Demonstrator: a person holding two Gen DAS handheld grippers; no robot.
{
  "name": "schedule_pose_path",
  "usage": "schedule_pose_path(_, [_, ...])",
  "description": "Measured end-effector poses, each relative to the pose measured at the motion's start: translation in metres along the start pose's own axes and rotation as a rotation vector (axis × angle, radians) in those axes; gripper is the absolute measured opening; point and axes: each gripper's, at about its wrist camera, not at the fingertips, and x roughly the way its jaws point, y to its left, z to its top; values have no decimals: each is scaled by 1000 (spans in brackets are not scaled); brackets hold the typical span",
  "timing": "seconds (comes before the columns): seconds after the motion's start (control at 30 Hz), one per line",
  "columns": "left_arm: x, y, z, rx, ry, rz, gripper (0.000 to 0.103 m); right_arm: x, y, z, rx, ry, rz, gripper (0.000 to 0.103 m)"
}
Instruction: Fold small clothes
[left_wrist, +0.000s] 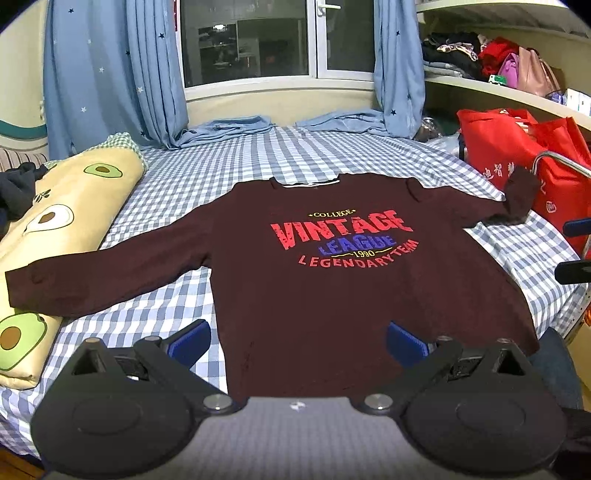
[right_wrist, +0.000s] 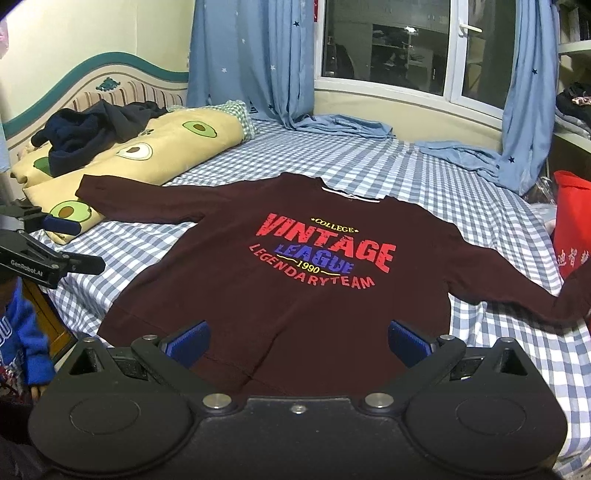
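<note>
Garment: dark maroon long-sleeved printed sweatshirt (left_wrist: 295, 288) flat, face-up on blue-checked bed (left_wrist: 207, 173).
Left gripper (left_wrist: 298, 341): fingers apart, empty.
Right gripper (right_wrist: 298, 341): fingers apart, empty.
Advice: pinch sleeve cuff, fold inward.

One maroon sweatshirt (left_wrist: 314, 280) lies ahead of the left gripper's fingers (left_wrist: 190, 341), its hem between them; it has two long sleeves, one out to each side. Two grippers show — the left gripper (left_wrist: 297, 341), and the right gripper (right_wrist: 297, 341), each with two blue-padded fingers spread apart and nothing between the pads. One avocado-print quilt (left_wrist: 70, 210) sits left of the left fingers, with four avocados countable on it from the right wrist view. One dark bundle of clothes (right_wrist: 92, 129) rests on that quilt. Two blue star curtains (left_wrist: 110, 70) hang far ahead — and two red bags (left_wrist: 517, 147) stand to the right.
</note>
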Motion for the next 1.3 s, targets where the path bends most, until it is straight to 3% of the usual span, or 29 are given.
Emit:
schedule_pose_path(0.57, [3, -29, 1, 26, 34, -8, 102, -5, -19, -16, 57, 4, 8, 102])
schedule_pose_path(0.87, [-2, -11, -5, -97, 32, 20, 102, -4, -27, -14, 46, 0, 15, 102])
schedule_pose_path(1.1, [-5, -8, -7, -116, 22, 17, 102, 0, -26, -7, 32, -9, 35, 102])
schedule_pose_path(1.3, [-8, -20, -3, -58, 8, -11, 102, -2, -20, -5, 36, -14, 35, 102])
